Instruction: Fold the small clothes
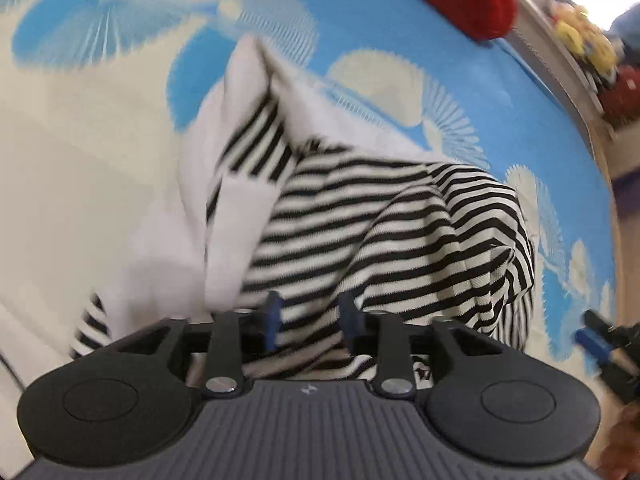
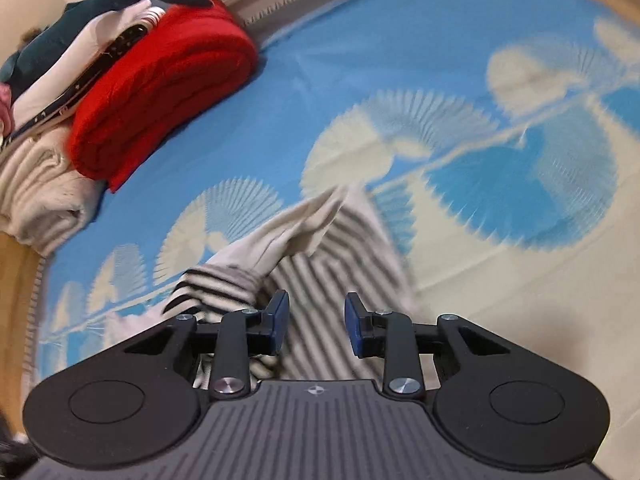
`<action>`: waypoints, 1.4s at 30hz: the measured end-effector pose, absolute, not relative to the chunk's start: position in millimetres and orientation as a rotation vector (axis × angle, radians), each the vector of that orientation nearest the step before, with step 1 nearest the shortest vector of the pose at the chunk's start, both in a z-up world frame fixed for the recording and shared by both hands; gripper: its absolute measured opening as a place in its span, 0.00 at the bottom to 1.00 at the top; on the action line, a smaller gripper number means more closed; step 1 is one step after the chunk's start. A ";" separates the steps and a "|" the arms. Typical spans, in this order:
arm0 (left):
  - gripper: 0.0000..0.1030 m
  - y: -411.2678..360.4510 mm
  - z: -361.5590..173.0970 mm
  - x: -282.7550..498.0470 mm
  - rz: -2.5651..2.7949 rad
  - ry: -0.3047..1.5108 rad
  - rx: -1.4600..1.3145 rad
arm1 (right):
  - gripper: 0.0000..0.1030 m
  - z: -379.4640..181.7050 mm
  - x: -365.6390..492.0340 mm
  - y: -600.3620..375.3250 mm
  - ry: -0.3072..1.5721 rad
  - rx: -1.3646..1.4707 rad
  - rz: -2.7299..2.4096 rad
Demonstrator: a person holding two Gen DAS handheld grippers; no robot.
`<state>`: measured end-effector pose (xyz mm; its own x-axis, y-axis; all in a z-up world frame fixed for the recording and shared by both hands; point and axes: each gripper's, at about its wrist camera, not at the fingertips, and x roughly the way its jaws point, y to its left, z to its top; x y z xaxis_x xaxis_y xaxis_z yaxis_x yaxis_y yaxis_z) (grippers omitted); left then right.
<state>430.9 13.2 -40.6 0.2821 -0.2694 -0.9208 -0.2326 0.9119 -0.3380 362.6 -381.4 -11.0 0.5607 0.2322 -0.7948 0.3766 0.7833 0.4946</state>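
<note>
Lying crumpled, one striped garment (image 1: 384, 232), two hand-held grippers

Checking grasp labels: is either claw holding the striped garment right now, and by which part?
Neither. Left claw and right claw both stand open above the striped garment, pads clear of the cloth.

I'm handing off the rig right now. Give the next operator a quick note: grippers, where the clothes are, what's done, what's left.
Left hand-held gripper: jaws apart over the striped garment, gripping nothing.
Right hand-held gripper: jaws apart over the same garment, nothing clamped.
The striped garment lies rumpled, partly folded over, on the blue-and-cream bedspread.
Done: a red folded item sits in the pile at the bed's edge.
Left: flatten and finish folding the striped piece, then add it to the pile.
</note>
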 end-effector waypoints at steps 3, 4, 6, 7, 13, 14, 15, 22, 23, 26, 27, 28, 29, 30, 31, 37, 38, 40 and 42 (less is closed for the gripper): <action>0.44 14.4 -53.2 434.6 -0.022 1.334 -0.462 | 0.40 -25.6 375.2 -366.1 1.039 0.734 -0.066; 0.44 11.3 -55.6 434.4 -0.045 1.340 -0.445 | 0.42 -28.2 378.1 -360.7 1.047 0.731 -0.060; 0.44 5.1 -58.3 434.3 -0.086 1.345 -0.402 | 0.45 -35.0 386.3 -350.2 1.065 0.722 -0.053; 0.44 1.8 -59.9 433.6 -0.096 1.347 -0.380 | 0.45 -37.9 389.5 -347.4 1.072 0.724 -0.052; 0.10 -7.7 -60.7 428.5 -0.128 1.323 -0.297 | 0.45 -56.9 405.2 -328.4 1.098 0.747 -0.054; 0.03 -8.1 -59.0 427.9 -0.139 1.317 -0.283 | 0.45 -60.0 407.5 -325.5 1.103 0.750 -0.052; 0.02 -8.0 -56.5 427.3 -0.144 1.307 -0.266 | 0.44 -62.5 408.7 -322.3 1.102 0.754 -0.043; 0.01 7.4 -14.0 434.0 -0.216 1.072 -0.325 | 0.03 -34.7 404.6 -323.1 0.958 0.758 -0.017; 0.01 10.8 -7.0 434.9 -0.230 1.032 -0.357 | 0.03 -18.2 399.7 -330.0 0.893 0.768 -0.018; 0.01 30.7 25.7 428.9 -0.331 0.806 -0.523 | 0.03 31.9 377.9 -352.7 0.683 0.770 -0.010; 0.01 33.6 36.8 425.7 -0.370 0.739 -0.530 | 0.03 48.6 367.3 -359.7 0.612 0.749 0.002; 0.01 34.8 46.0 422.4 -0.393 0.690 -0.510 | 0.03 57.0 359.7 -364.8 0.577 0.742 0.019; 0.01 35.1 50.9 420.1 -0.403 0.673 -0.477 | 0.03 62.3 351.7 -368.4 0.563 0.741 0.047; 0.01 34.9 50.3 420.2 -0.399 0.693 -0.443 | 0.03 62.2 347.7 -369.4 0.587 0.733 0.069; 0.01 34.6 44.5 422.3 -0.380 0.747 -0.404 | 0.03 57.3 346.5 -367.8 0.662 0.699 0.077; 0.01 36.8 -38.7 428.1 -0.264 1.260 -0.182 | 0.08 -41.4 336.4 -366.8 1.218 0.671 -0.042; 0.01 34.4 -35.9 426.0 -0.303 1.253 -0.183 | 0.10 -45.7 333.9 -365.6 1.227 0.658 -0.061; 0.04 29.0 -24.2 423.3 -0.394 1.221 -0.199 | 0.10 -40.4 333.6 -365.0 1.177 0.599 -0.082; 0.18 23.9 -18.5 421.1 -0.431 1.207 -0.238 | 0.27 -31.5 336.0 -366.2 1.125 0.596 -0.087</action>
